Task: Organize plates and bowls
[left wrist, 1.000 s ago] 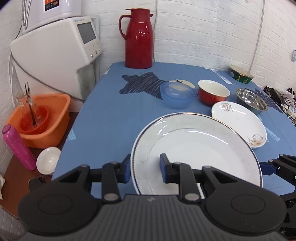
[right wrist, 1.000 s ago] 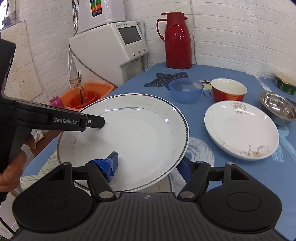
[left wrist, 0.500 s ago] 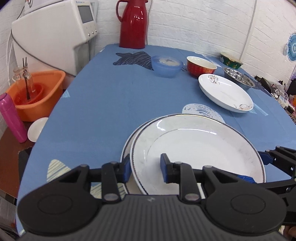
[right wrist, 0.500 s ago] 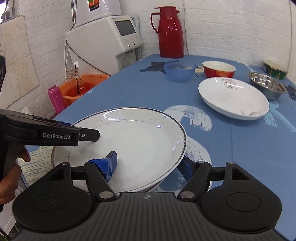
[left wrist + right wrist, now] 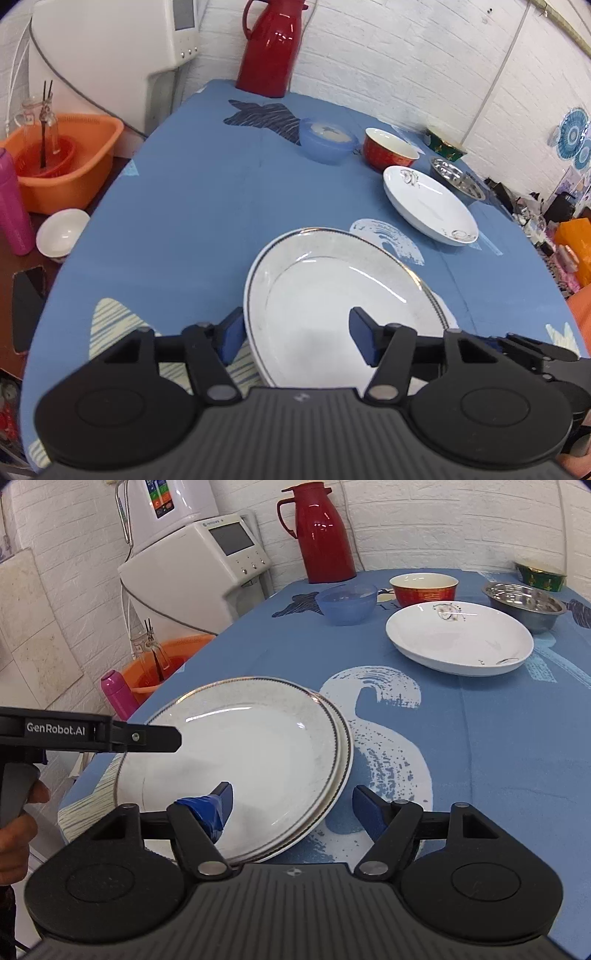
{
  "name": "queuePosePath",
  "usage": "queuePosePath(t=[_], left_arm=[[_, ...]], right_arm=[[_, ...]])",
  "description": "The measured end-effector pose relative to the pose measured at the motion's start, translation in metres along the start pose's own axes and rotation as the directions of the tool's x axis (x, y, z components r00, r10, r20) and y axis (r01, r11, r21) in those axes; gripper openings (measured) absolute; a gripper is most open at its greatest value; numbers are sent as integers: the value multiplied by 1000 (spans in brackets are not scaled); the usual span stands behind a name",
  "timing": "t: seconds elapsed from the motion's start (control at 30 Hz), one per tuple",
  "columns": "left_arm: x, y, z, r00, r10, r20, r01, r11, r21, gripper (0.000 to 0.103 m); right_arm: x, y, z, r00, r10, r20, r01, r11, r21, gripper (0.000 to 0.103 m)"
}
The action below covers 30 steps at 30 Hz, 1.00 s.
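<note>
1. Both grippers have let go: the left gripper (image 5: 297, 338) and right gripper (image 5: 291, 806) now stand spread wide around the rim, where a moment ago each pinched it
2. The rimmed plate (image 5: 240, 753) now rests on a matching plate (image 5: 345, 753) on the blue table (image 5: 480, 746); the stack has begun
3. The patterned white plate (image 5: 460, 638) waits at two o'clock, bowls beyond it

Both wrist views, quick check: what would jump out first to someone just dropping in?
The large white plate with a dark rim line, stacked on a matching plate at the near edge of the blue tablecloth, both open grippers around it. Next, the tall red thermos jug by the white brick wall, and the white decorated dish mid-table.
</note>
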State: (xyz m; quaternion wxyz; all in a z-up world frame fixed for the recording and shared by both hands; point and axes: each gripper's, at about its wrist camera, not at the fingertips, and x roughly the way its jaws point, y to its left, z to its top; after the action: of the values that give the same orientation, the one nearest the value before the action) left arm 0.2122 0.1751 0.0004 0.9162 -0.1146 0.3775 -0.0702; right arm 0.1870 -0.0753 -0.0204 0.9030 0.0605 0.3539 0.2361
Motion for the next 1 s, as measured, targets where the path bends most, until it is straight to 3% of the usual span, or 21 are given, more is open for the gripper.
queuePosePath(t=[0.27,0.4,0.67,1.0], left_arm=[[-18,-5,1,999,7,53,-9,999,45,62],[-11,-18,13,999,-7,42,5,998,57,62],[29,-58,47,999,-43,-15,45,993,111,62],[82,-105,88,999,-18,-44,26,979,204,63]], right_arm=[[-22,-20,4,998,-5,55,1,997,74,58],[-30,-36,7,997,-18,71,10,994,112,58],[-46,-91,18,991,-107,82,89,976,200,58],[-33,-150,54,980,-180,81,157,959,235,58]])
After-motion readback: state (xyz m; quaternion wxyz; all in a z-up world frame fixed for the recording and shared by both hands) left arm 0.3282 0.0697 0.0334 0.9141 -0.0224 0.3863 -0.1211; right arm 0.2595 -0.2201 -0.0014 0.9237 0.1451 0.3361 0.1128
